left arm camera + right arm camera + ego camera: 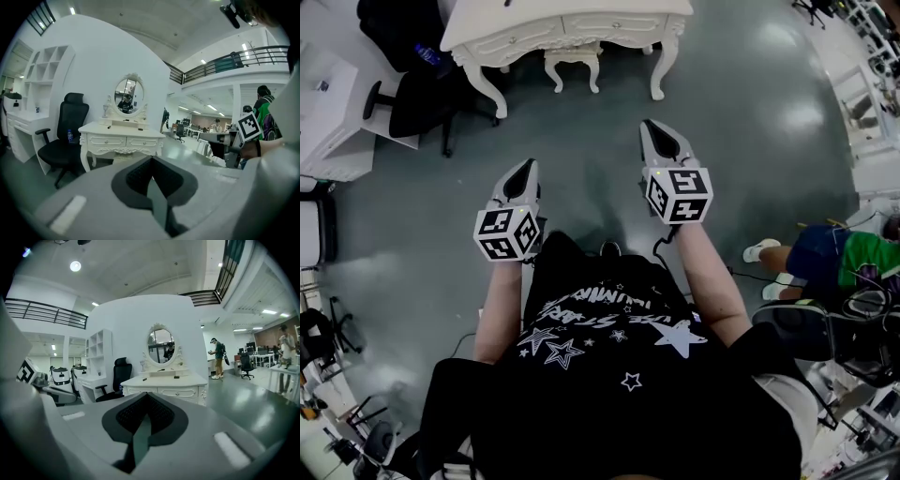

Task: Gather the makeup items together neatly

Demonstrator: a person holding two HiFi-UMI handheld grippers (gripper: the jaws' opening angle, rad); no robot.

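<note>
A white dressing table (567,28) stands across the grey floor ahead of me, with an oval mirror (160,344) on top. A few small dark makeup items (177,376) lie on the tabletop (164,379); they are too small to name. In the left gripper view the table (121,133) is at left of centre, some way off. My left gripper (525,169) and right gripper (659,131) are held out side by side at waist height, well short of the table. Both are shut with nothing in them, their jaws meeting in the left gripper (151,161) and right gripper (146,397) views.
A small white stool (572,61) sits under the table. A black office chair (422,103) and a white desk (328,112) are at the left. A person (825,258) sits at the right by cluttered equipment. Another person (218,357) stands far off.
</note>
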